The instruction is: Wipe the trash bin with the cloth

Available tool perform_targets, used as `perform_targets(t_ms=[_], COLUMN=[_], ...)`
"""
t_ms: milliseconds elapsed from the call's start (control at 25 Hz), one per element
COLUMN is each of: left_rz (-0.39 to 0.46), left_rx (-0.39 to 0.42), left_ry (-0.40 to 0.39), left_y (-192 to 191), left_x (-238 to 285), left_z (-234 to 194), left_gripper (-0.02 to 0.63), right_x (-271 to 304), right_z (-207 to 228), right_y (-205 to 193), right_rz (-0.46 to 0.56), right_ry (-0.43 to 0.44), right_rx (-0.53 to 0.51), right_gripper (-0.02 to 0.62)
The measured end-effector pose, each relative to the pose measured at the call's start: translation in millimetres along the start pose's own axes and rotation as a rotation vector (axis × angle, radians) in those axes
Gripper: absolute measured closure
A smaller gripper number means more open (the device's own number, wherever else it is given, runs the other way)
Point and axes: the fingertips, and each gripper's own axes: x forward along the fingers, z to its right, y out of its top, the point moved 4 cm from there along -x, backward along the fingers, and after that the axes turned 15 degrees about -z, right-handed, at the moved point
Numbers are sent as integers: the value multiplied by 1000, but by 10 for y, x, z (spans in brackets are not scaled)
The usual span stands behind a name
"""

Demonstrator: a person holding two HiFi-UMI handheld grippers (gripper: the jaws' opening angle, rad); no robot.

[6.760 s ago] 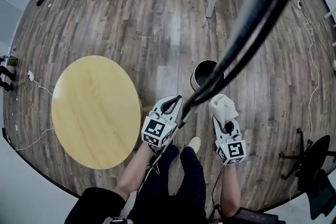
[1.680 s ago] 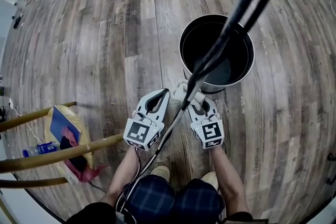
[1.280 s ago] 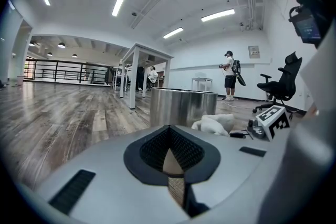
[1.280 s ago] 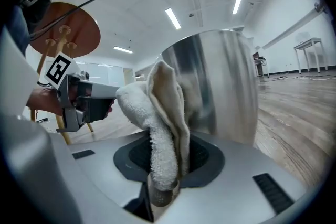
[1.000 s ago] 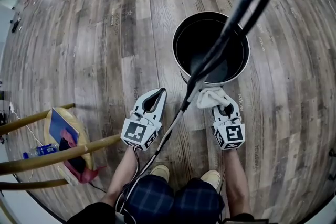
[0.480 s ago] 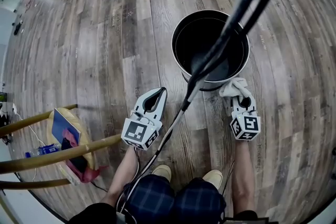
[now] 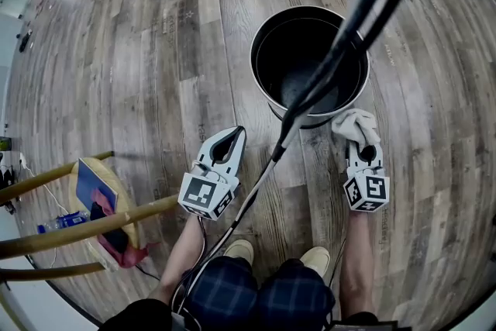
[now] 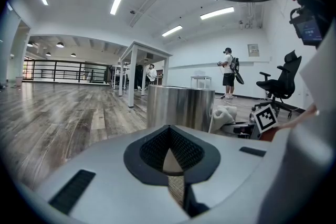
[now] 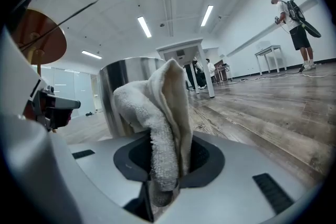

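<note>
Clearly, right gripper (image 9: 165, 186) fingers (image 9: 210, 162) pinch the cloth (image 9: 163, 113) beside the trash bin (image 9: 123, 97).

trash bin (image 7: 267, 85) on floor (image 7: 155, 74), just ahead of both sets of fingers: ahead-right of left gripper (image 7: 236, 132), ahead-left of right gripper (image 7: 359, 142). cloth (image 7: 353, 124) between right fingers, poking past tips, right by bin's near-right side, contact can't tell. left fingers apart from bin. wooden bars (image 7: 85, 232) well behind-left of left fingers.
</note>
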Motion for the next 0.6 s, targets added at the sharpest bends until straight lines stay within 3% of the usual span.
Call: perform_targets(t_ms=[200, 600], left_rz=[-10, 5], left_rx=[-6, -18], left_ry=[1, -12], left_y=[-55, -47], left_x=[35, 11], left_z=[3, 8], left_gripper=[609, 609], right_x=[-275, -206], right_z=[-370, -1394], right_y=[-152, -416], right_rz=[17, -49], right_ry=[49, 281], right_rx=[-8, -144], right_gripper=[499, 499])
